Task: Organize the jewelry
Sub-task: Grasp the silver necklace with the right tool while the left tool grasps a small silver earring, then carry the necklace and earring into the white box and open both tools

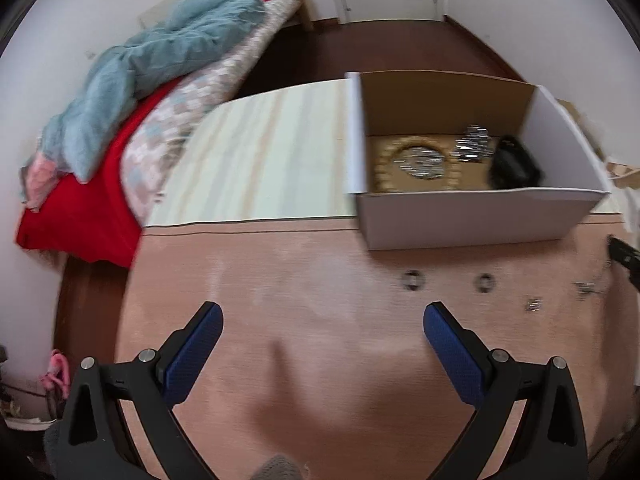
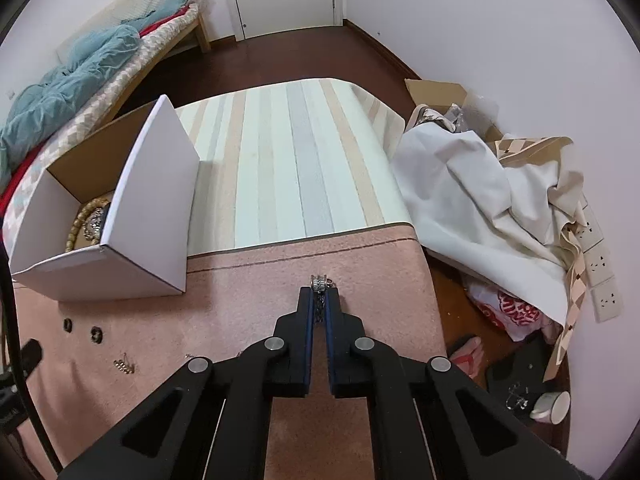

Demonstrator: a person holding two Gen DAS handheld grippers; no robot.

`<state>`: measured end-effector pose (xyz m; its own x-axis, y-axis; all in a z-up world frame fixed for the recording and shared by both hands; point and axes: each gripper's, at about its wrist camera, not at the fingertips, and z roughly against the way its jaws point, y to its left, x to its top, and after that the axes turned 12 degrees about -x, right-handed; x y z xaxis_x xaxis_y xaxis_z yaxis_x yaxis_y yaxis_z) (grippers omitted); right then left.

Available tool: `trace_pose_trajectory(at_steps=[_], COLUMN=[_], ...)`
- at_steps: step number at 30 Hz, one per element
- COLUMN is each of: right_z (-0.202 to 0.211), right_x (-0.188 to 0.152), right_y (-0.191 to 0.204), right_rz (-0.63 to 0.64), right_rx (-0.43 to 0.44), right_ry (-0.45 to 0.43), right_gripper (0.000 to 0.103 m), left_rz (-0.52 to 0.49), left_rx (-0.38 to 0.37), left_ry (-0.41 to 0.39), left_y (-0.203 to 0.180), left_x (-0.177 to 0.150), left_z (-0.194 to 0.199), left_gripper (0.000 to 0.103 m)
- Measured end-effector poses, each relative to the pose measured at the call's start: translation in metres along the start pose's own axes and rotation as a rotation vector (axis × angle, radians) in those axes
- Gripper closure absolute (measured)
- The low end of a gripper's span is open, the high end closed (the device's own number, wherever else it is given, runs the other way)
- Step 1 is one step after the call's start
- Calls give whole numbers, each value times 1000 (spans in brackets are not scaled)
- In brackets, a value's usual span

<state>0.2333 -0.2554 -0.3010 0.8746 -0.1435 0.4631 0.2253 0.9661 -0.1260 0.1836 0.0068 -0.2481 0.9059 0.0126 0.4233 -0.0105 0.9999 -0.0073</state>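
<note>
A white cardboard box [image 1: 476, 216] stands on the table and holds a beaded bracelet [image 1: 416, 164], a sparkly silver piece [image 1: 472, 142] and a black item [image 1: 514, 162]. Two small rings [image 1: 412, 280] and small metal pieces [image 1: 534, 305] lie on the pink cloth in front of it. My left gripper [image 1: 323, 320] is open and empty above the pink cloth. My right gripper [image 2: 319, 294] is shut on a silver chain piece [image 2: 319, 282] that sticks out past the fingertips, above the pink cloth. The box [image 2: 132, 216] is to its left.
A striped cloth [image 2: 288, 160] covers the far part of the table. A bed with teal and red bedding [image 1: 132, 92] is on the left. Crumpled white fabric [image 2: 472, 184], a carton, a bag and sockets lie on the right.
</note>
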Motion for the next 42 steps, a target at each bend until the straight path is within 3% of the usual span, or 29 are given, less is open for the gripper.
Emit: trace_pose_trajectory(at_steps=[8, 14, 15, 20, 24, 26, 34, 42], right_z=[25, 30, 30, 31, 31, 32, 54, 108], right_x=[-17, -26, -26, -27, -27, -26, -18, -2], right_y=[-23, -28, -28, -33, -33, -34, -29, -20], right_rz=[-49, -52, -52, -62, -66, -67, -60, -16], right_rx=[65, 80, 80, 83, 81, 83, 117, 171], right_ry=[4, 14, 13, 10, 9, 9, -30, -120], right_gripper=[97, 97, 97, 97, 97, 97, 97, 97], left_rz=[-36, -86, -95, -113, -123, -128, -120, -130], left_rx=[-223, -255, -245, -256, -259, -261, -273, -269], left_ry=[47, 84, 71, 54, 47, 43, 28, -95], left_y=[-61, -95, -97, -105, -102, -101, -94, -79], left_x=[-1, -7, -6, -3, 1, 0, -4, 6], left_z=[-15, -30, -29, -29, -30, -29, -18, 37], left_gripper=[3, 42, 42, 72, 83, 96, 97, 97])
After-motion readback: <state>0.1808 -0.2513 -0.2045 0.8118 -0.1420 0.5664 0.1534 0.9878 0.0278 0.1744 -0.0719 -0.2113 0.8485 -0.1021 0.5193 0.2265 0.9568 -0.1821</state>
